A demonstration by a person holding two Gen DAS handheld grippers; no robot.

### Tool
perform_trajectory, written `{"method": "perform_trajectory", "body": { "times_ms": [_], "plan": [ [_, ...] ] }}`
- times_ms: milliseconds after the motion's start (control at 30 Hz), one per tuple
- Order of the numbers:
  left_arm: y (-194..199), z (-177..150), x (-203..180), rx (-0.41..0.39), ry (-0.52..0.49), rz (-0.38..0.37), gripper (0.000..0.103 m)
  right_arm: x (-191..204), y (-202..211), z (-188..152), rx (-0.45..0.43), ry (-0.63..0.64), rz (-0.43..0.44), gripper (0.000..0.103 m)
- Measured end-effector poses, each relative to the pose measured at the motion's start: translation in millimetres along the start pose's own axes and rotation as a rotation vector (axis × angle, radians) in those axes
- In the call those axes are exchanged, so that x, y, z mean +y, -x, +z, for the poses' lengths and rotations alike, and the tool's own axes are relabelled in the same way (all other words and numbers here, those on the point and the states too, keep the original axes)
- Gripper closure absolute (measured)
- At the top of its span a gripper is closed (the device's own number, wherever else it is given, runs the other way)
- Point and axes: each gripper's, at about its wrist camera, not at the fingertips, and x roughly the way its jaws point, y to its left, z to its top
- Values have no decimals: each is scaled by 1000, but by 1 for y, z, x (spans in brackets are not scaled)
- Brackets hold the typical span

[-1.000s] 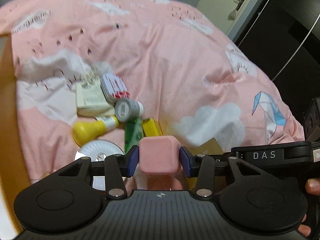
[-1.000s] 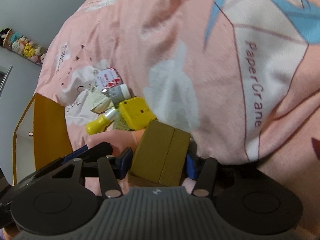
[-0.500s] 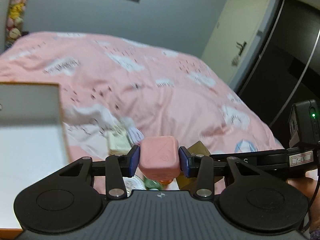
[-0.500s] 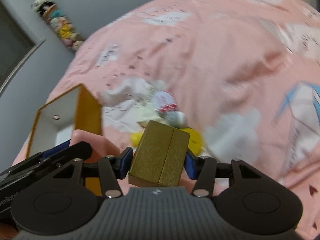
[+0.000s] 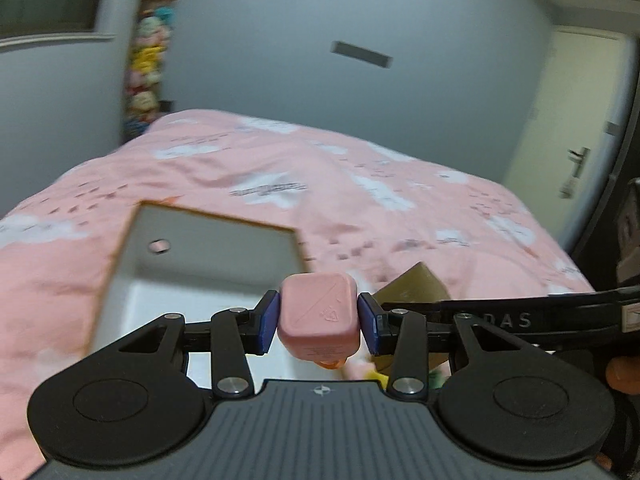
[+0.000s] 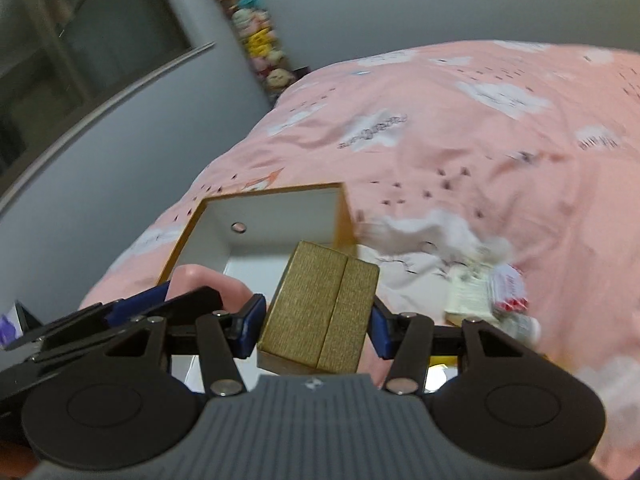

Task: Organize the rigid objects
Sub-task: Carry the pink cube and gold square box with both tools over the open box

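Pink bedding (image 5: 280,184) with white cloud prints covers the bed and fills most of both views; behind it stands a grey wall (image 5: 280,80), with a column of soft toys (image 5: 148,60) at about 11 o'clock in the left wrist view and a pale door (image 5: 576,128) at 2 o'clock.

On the bedding lies an open box (image 6: 340,216), orange outside and white inside. In the left wrist view it sits at 9 o'clock from the fingers; in the right wrist view it is at 12 o'clock, just behind the held thing.

The left gripper (image 5: 318,320) holds a pink block (image 5: 318,316) with rounded corners; both blue pads (image 5: 269,322) press on its sides, and the jaws stand rather narrow. The right gripper (image 6: 316,326) is clamped in the same way on a gold case (image 6: 320,304), which is tilted a little.

The two tools are close together: the gold case shows at 3 o'clock of the pink block in the left wrist view, and the pink block shows at 9 o'clock of the gold case in the right wrist view.

A blurred pile of small things (image 6: 488,296) lies on the bedding at 3 o'clock in the right wrist view; among them a pale packet and something red and white.
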Motion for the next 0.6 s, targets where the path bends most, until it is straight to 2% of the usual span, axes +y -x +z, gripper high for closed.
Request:
{"method": "perform_trajectory", "body": {
  "times_ms": [167, 300, 467, 600],
  "plan": [
    [-5, -10, 33, 22, 48, 82, 55, 30, -26, 1, 48, 122, 13, 50],
    [-20, -24, 56, 73, 83, 151, 55, 43, -52, -3, 120, 200, 8, 50],
    [-37, -37, 70, 157, 105, 182, 55, 52, -83, -12, 242, 306, -40, 50],
    [-39, -43, 69, 178, 70, 204, 55, 55, -103, -23, 322, 408, -72, 50]
  ]
}}
